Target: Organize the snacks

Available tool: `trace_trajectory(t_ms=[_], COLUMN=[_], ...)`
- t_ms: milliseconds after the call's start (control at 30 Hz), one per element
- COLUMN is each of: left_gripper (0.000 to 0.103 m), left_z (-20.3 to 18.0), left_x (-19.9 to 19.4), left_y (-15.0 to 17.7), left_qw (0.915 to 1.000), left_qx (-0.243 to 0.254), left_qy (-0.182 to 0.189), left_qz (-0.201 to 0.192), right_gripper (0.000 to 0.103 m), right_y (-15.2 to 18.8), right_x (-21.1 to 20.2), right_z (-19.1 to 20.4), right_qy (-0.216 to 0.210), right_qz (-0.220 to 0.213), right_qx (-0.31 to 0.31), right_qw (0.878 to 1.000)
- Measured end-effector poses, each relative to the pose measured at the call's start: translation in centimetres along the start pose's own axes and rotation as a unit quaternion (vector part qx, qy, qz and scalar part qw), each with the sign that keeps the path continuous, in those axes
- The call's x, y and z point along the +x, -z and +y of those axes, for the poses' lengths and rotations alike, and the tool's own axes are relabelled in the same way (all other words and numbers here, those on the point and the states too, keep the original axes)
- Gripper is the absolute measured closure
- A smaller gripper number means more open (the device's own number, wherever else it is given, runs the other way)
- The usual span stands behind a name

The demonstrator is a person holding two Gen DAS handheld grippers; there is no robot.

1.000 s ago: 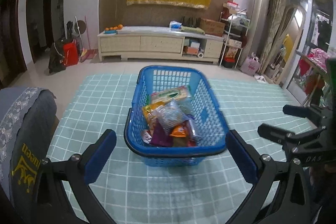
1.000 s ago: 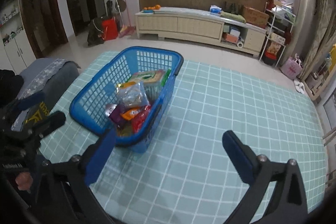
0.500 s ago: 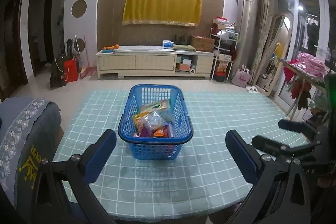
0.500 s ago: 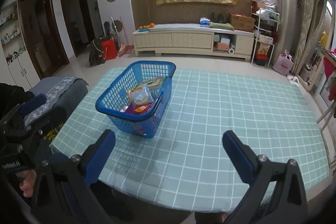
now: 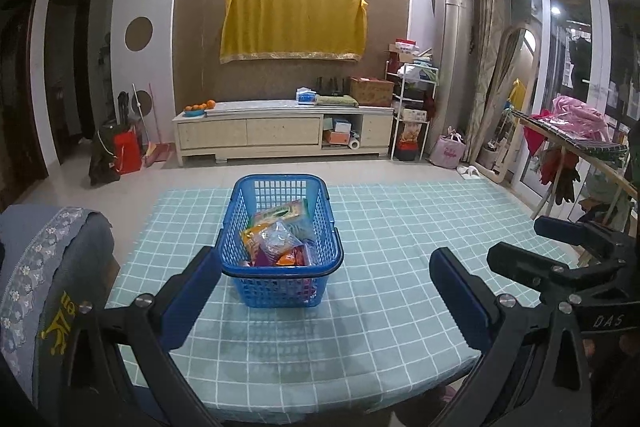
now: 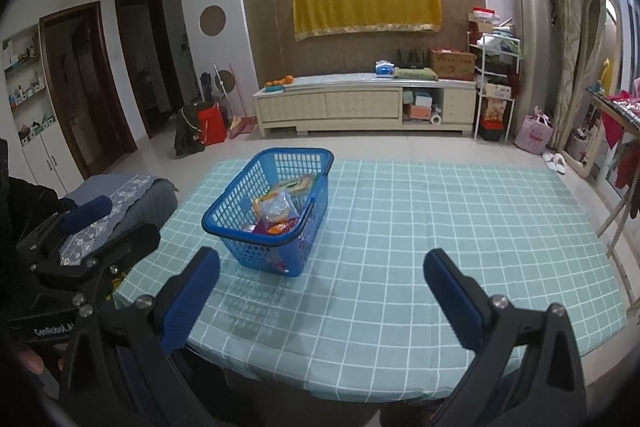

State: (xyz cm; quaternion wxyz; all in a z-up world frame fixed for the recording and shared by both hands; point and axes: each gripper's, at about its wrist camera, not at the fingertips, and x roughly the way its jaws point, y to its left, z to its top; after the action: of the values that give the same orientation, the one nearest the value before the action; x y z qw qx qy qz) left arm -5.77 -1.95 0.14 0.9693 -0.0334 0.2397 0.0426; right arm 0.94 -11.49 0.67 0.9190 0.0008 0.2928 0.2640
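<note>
1. My left gripper is spread wide with nothing between its blue pads, held above the near edge of the table
2. My right gripper is just as wide apart and empty, hanging over the checked cloth
3. The blue basket stands on the table's left half, well apart from both sets of fingers
4. The snack packets lie heaped inside the basket

A yellow cloth hangs above a low cabinet bearing oranges.
</note>
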Motion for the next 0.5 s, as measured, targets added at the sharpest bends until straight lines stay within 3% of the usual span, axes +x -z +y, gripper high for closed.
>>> trace_trajectory(t_ms=[500], left_gripper=[0.0], left_z=[-0.33], left_x=[-0.31], left_y=[0.38], left_qw=[1.0], left_qx=[-0.003], left_qy=[0.004], left_qz=[0.005], right_gripper=[0.0], right_y=[0.68], right_x=[-0.27], right_z=[-0.03], right_qy=[0.001], right_qz=[0.001], right_qx=[0.004], right_qw=[1.0])
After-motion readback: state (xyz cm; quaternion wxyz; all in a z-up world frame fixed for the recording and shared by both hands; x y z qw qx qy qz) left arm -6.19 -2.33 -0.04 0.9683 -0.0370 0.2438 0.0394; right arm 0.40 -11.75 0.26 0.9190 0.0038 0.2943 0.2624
